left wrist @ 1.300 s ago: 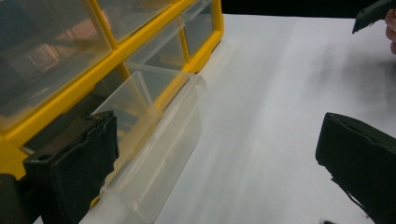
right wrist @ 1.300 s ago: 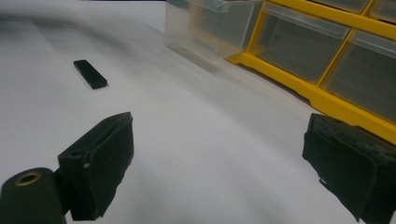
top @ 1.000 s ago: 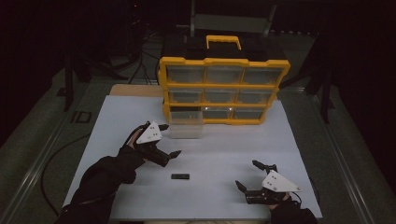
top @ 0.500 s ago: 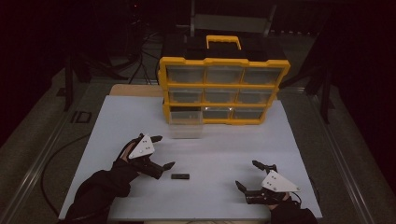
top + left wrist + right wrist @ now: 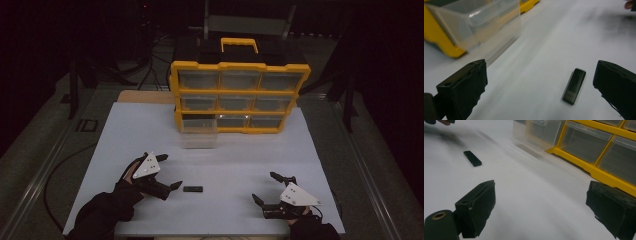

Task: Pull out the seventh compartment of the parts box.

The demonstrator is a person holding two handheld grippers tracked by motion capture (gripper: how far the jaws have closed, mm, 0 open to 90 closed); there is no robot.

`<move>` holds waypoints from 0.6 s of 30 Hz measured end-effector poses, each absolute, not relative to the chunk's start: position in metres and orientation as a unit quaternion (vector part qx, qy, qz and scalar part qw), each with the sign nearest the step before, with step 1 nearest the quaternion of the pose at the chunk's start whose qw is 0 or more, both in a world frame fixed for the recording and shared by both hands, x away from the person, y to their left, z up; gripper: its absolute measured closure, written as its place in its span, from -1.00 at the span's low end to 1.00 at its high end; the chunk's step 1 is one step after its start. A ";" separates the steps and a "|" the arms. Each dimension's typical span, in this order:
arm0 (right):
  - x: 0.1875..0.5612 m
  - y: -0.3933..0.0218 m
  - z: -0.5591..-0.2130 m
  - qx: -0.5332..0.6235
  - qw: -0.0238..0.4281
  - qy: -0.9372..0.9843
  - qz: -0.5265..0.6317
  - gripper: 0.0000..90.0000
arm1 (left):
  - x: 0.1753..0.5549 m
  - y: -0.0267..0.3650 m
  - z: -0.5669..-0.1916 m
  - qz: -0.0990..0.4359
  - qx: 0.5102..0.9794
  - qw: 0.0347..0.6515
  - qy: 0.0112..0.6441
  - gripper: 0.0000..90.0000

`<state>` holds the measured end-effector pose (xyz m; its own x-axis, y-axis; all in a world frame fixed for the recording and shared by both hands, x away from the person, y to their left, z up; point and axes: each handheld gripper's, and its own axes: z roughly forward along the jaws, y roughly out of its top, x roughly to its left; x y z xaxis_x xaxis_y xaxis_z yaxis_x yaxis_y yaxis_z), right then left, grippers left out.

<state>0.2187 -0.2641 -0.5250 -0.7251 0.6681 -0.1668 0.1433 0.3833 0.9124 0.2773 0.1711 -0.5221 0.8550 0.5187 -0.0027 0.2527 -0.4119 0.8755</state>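
The left gripper, jaws wide apart, is closing in on the small black block lying ungrasped on the white surface, so pickup and the pulled-out clear drawer are waiting, while the right gripper is resting open.

Glossy black plastic stick lies on a smooth matt white table.

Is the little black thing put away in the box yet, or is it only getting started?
Done: one clear drawer is pulled out of the yellow organizer. In hand: the open left gripper is beside the small black piece, which lies flat on the table, not gripped. Left, probably: grasp it, drop it in, shut the drawer. The right gripper waits open.
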 end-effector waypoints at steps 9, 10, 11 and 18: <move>0.218 -0.263 -0.525 0.256 0.268 0.789 0.490 -0.80 | 0.270 0.184 -0.530 0.129 0.832 0.496 0.212 -0.94; 0.218 -0.263 -0.525 0.256 0.268 0.789 0.490 -0.80 | 0.270 0.184 -0.530 0.129 0.832 0.496 0.212 -0.94; 0.218 -0.263 -0.525 0.256 0.268 0.789 0.491 -0.80 | 0.269 0.186 -0.530 0.139 0.833 0.492 0.211 -0.94; 0.218 -0.263 -0.525 0.256 0.267 0.789 0.491 -0.80 | 0.263 0.197 -0.531 0.162 0.824 0.490 0.235 -0.90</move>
